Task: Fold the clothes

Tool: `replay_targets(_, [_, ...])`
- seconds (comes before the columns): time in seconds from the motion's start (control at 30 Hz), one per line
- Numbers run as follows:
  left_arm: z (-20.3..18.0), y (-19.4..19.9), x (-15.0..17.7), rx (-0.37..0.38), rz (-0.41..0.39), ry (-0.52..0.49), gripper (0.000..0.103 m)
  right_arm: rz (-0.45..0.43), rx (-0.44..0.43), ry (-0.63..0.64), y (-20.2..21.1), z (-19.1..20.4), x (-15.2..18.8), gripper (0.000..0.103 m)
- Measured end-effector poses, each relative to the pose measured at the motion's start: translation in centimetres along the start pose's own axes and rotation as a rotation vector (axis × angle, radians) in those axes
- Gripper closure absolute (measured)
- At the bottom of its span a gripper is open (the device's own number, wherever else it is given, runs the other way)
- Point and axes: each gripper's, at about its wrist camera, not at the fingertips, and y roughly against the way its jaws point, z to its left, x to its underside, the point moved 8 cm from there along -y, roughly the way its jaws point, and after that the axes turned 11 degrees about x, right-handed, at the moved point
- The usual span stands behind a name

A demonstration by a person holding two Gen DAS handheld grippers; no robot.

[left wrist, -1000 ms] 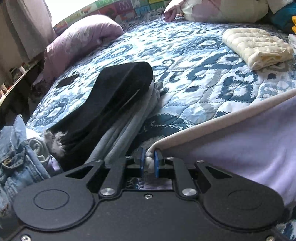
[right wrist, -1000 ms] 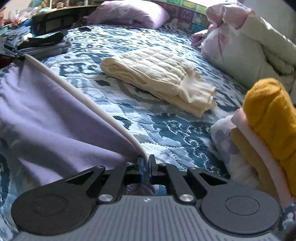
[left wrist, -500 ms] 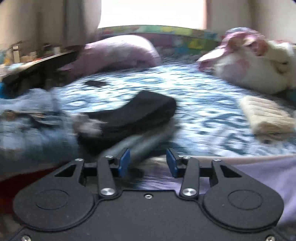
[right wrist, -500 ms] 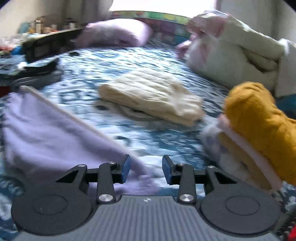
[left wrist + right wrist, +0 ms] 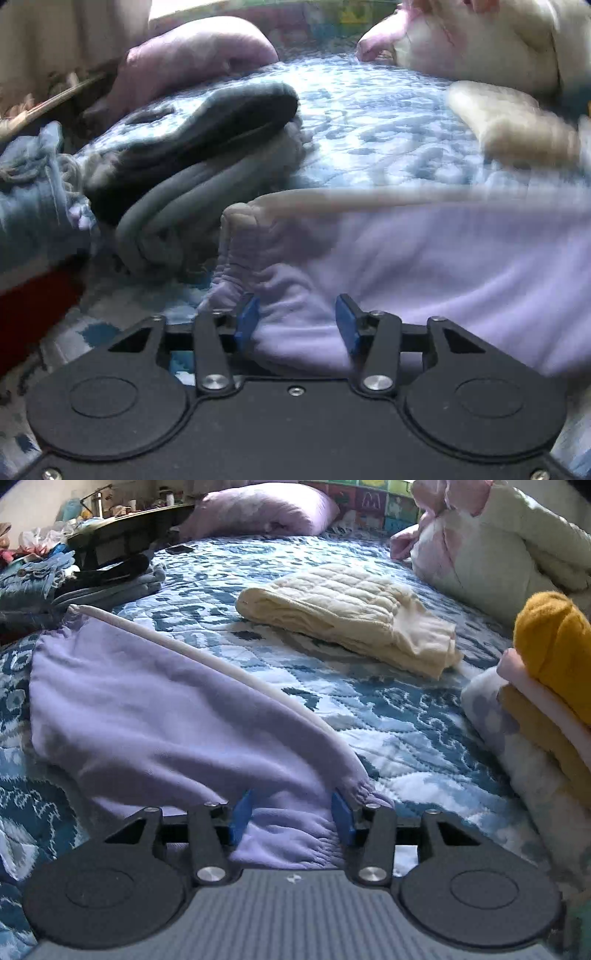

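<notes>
1. Letting go at both ends: left gripper (image 5: 295, 325) & right gripper (image 5: 291, 816) each have jaws opening, lilac garment (image 5: 155, 709) cloth lying loose between the blue pads (image 5: 246, 320), not pinched.
2. Garment lies flat on the bed (image 5: 369, 716), spread between the two grippers; cream band (image 5: 207, 657) runs along its far edge. Probably laid out wide so the next fold gets a straight line.
3. Left end sits bunched just beside the grey/black stack (image 5: 192, 147); right end's gathered corner (image 5: 360, 788) touches the right pad. Both grippers point down at the cloth, near its near edge.
4. Done piles kept apart from the work area: cream folded piece (image 5: 347, 613) further up the bed, mustard/pink stack (image 5: 546, 686) to the right, so the middle is free for folding.
5. Judgement: release step of a fold; re-grip likely next. Left view is blurred, so detail there is unsure.
</notes>
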Motion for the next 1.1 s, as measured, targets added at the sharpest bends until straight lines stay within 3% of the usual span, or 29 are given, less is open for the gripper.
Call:
replay_targets(0.03, [-0.4,0.6,-0.1,-0.026,-0.025,-0.033,0.057,-0.005,-0.004,-0.022,0.4,0.0,-0.2,0.055])
replay_targets(0.17, [-3.1,4.1,-0.7,0.013,-0.13,0.014,0.056,-0.036,-0.026,-0.069,2.8,0.1,-0.7,0.052])
replay_targets(0.3, [-9.1,5.3,-0.5,0.16,-0.159,0.037,0.056,-0.061,-0.043,-0.081,3.9,0.8,-0.8,0.052])
replay_targets(0.37, [-12.5,5.1,0.0,0.209,-0.151,-0.015,0.054,-0.042,-0.047,-0.081,3.5,1.3,-0.5,0.052])
replay_targets(0.47, [-16.0,1.5,2.5,0.18,0.038,-0.116,0.049,0.058,-0.012,0.0,1.2,2.1,1.4,0.049])
replay_targets(0.57, [-17.1,2.8,1.2,0.183,-0.002,-0.107,0.05,0.042,0.019,0.032,2.7,2.5,0.9,0.048])
replay_targets(0.67, [-18.8,4.0,0.1,0.208,-0.092,-0.08,0.05,-0.035,0.01,0.048,4.9,3.0,-0.1,0.044])
replay_targets(0.73, [-20.4,3.8,-0.1,0.254,-0.125,-0.047,0.05,0.011,0.023,0.055,4.1,3.0,0.4,0.038])
replay_targets(0.8, [-21.7,2.2,1.0,0.297,-0.059,-0.017,0.049,0.094,0.046,0.064,2.4,2.7,1.5,0.038])
replay_targets(0.83, [-22.5,0.9,2.0,0.274,0.017,-0.046,0.049,0.08,0.049,0.051,2.8,2.7,1.4,0.038])
replay_targets(0.87, [-23.1,1.1,2.0,0.228,-0.019,-0.09,0.05,0.065,0.053,0.038,3.1,2.7,1.4,0.041])
replay_targets(0.9, [-23.6,1.7,1.8,0.215,-0.04,-0.092,0.05,0.039,0.04,0.022,4.0,2.9,0.9,0.052])
replay_targets(0.97, [-24.3,3.3,1.3,0.256,-0.11,-0.052,0.05,-0.023,0.018,0.002,5.6,3.3,-0.2,0.069])
replay_targets(1.1, [-24.3,3.8,1.8,0.239,-0.144,0.006,0.05,-0.105,-0.052,-0.047,6.6,4.7,-2.4,0.07])
